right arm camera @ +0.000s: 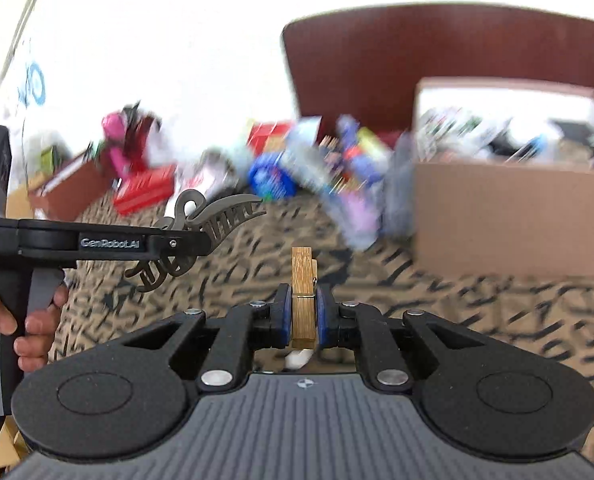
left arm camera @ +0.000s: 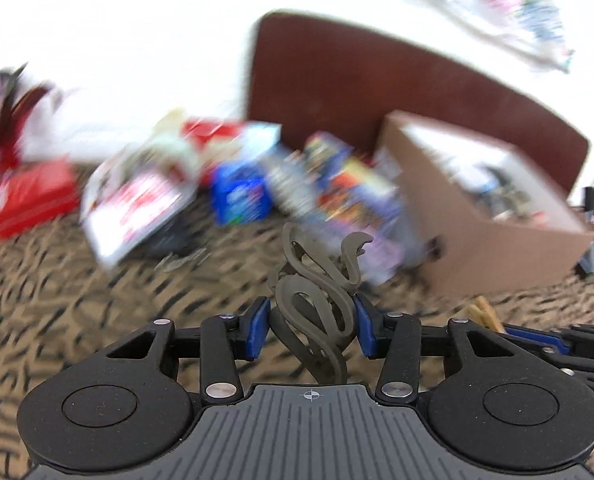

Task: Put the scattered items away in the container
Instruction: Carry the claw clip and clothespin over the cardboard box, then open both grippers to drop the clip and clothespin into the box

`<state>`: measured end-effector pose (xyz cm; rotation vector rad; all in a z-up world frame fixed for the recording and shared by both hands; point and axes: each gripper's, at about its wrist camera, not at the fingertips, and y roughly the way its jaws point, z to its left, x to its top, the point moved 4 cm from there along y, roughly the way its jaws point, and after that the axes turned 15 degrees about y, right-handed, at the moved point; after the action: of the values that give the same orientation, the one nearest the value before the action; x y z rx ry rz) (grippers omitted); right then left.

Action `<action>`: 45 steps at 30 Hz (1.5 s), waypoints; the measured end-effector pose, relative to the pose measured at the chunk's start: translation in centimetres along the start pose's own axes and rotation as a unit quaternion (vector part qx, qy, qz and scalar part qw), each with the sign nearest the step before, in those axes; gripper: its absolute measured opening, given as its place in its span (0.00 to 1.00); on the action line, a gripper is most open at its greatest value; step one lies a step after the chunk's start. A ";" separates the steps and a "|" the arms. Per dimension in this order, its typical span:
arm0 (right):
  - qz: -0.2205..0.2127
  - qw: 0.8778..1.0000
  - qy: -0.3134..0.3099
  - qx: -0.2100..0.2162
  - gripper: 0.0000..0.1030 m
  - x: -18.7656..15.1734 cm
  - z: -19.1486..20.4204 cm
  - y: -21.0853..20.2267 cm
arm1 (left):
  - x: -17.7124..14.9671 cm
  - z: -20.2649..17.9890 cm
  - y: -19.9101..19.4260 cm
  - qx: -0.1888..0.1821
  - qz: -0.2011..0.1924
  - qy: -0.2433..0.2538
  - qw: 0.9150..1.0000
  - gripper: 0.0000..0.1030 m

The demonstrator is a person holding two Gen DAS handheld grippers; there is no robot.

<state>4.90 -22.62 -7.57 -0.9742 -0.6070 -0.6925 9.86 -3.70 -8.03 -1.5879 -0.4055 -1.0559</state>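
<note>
My left gripper (left arm camera: 311, 320) is shut on a grey swirl-shaped hair claw clip (left arm camera: 317, 292), held above the patterned carpet. The same clip (right arm camera: 201, 224) and the left gripper (right arm camera: 185, 244) show from the side at the left of the right wrist view. My right gripper (right arm camera: 304, 312) is shut on a wooden clothespin (right arm camera: 304, 296) that stands upright between the pads. The open cardboard box (left arm camera: 485, 216) holding several items sits on the floor ahead to the right; it also shows in the right wrist view (right arm camera: 513, 216).
A blurred heap of packets and boxes (left arm camera: 233, 184) lies on the carpet left of the box, with a red package (left arm camera: 29, 196) farther left. A dark red chair back (left arm camera: 377, 88) stands behind the box. Patterned carpet (right arm camera: 457, 312) spreads below.
</note>
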 end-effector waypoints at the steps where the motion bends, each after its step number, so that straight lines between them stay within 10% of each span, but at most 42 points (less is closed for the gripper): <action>1: -0.013 1.000 0.003 -0.003 0.14 0.7 -0.5 -0.7 | 1.1 -0.9 -0.2 -0.009 -0.012 0.009 1.000 0.44; 21: -0.160 0.975 0.031 -0.151 0.14 14.6 -13.8 -5.3 | 16.6 -17.6 7.9 -0.159 -0.088 0.061 0.982 0.44; 45: -0.094 0.971 0.076 -0.205 0.14 14.4 -23.1 1.4 | 15.0 -22.3 20.1 -0.200 -0.009 0.029 0.979 0.46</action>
<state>18.61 -46.17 -7.85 -1.2404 -0.4315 -1.0796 23.57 -34.38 -8.92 -1.9039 -0.1726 -1.2515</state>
